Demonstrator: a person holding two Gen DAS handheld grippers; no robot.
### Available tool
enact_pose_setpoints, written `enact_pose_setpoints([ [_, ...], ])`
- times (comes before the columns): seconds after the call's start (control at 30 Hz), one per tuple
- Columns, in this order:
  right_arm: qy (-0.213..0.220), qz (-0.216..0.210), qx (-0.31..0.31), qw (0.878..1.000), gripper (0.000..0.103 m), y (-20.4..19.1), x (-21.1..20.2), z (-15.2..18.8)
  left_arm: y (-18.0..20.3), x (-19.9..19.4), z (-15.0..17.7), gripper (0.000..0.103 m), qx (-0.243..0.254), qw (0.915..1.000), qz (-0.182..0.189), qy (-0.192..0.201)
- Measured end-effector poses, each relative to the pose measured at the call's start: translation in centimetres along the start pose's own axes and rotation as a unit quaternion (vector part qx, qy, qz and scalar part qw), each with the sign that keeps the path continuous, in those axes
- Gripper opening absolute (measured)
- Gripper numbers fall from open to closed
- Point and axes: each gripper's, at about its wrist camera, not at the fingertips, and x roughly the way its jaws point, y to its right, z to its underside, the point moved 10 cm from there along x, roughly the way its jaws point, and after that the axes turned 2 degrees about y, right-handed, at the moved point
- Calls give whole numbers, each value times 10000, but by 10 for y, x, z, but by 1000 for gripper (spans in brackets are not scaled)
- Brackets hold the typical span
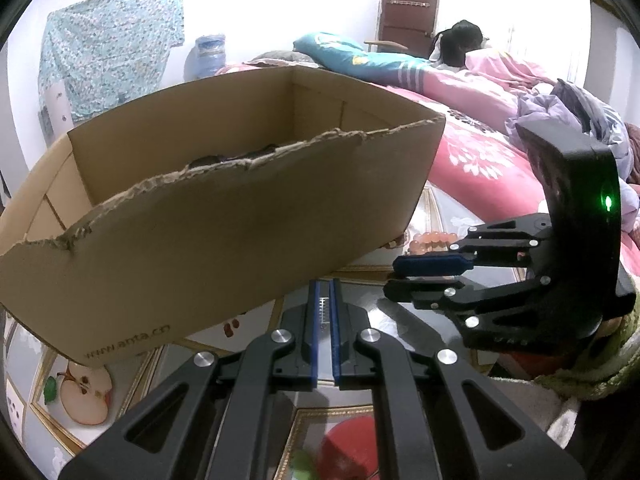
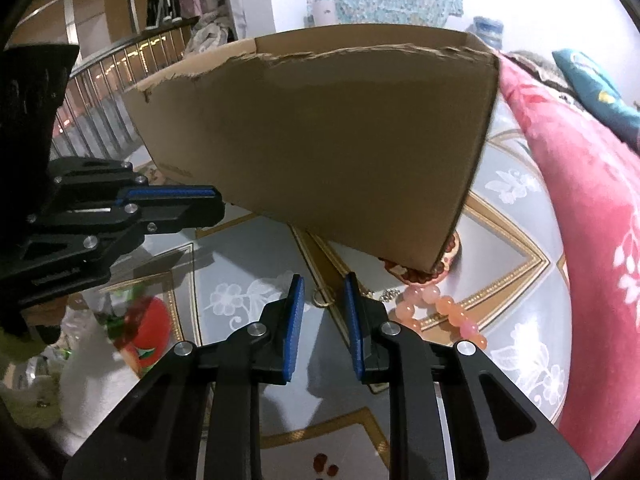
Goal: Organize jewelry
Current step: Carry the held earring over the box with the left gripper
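bead bracelet lies beside cardboard box; right gripper parted over maybe a ring, left gripper clenched.

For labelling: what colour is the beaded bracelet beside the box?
Peachy pink-orange beaded bracelet; clearest in the right wrist view.

The box is matt brown corrugated cardboard with a rough, torn top edge. The bead bracelet looks glossy and translucent peach. The surface is shiny and printed. The right hand-held gripper is matt black with ribbed blue pads.
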Motion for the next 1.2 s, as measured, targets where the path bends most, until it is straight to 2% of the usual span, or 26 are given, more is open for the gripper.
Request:
enact_pose_setpoints([
  [0.1,54,228,-134,9996,10,-6,-2,5,-1,0,0,4,-4,10000,-2,6],
  [0.47,109,195,20,9997,9,-3,-6,2,-1,-10,-2,4,-9,9999,-76,100],
  [0.7,451,33,-84,9989,9,-6,-38,-15,4,-34,-13,4,-45,9994,-84,323],
  [0.93,1093,-327,-99,9934,9,-16,-80,-54,4,-78,-52,4,-175,9957,152,898],
  [1.03,1356,-443,22,9898,9,-14,-88,-79,-5,-87,-68,4,-190,9938,134,1092],
  [1.2,1555,-347,194,9870,9,-5,-72,-120,-30,-73,-92,4,-276,9944,-108,1010],
])
